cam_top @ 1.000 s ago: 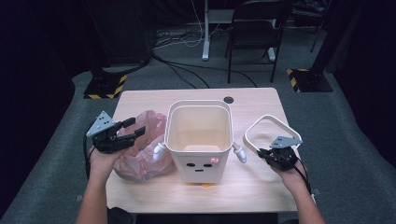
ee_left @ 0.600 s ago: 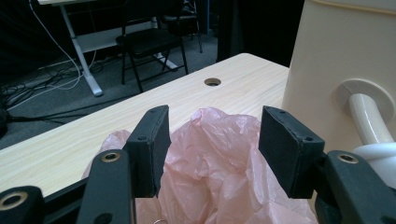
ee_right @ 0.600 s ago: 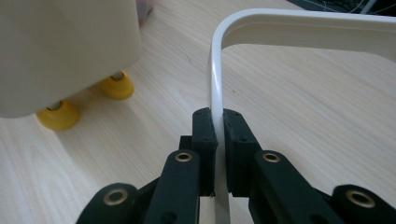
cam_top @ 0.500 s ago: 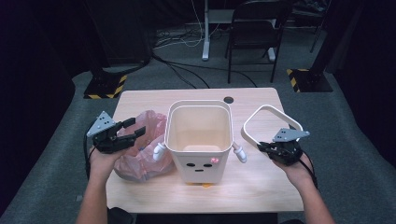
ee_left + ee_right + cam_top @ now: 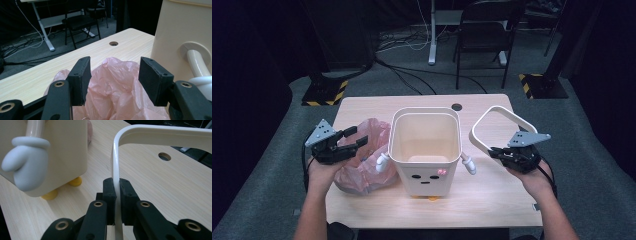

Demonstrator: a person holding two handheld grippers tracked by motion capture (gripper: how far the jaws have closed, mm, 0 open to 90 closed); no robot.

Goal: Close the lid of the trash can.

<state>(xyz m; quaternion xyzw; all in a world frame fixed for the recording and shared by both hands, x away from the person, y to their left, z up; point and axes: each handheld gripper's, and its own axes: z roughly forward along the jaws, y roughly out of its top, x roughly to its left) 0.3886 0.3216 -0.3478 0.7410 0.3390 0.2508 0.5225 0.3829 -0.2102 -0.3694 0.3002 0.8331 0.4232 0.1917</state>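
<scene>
Two grippers are in our hands at the table point(image 5: 362, 107). Our right gripper point(image 5: 501, 152) pinches the white ring point(image 5: 492, 114) by its thin rim, jaws clamped tight on it (the right gripper view shows the rim squeezed between the pads point(image 5: 110, 191)), and the ring is tilted up off the wood, right of the cream bin point(image 5: 424, 150). Our left gripper point(image 5: 354, 140) hovers with jaws spread wide over the pink plastic bag point(image 5: 364, 165), which lies crumpled just beside the bin's left wall, gripping nothing.
</scene>
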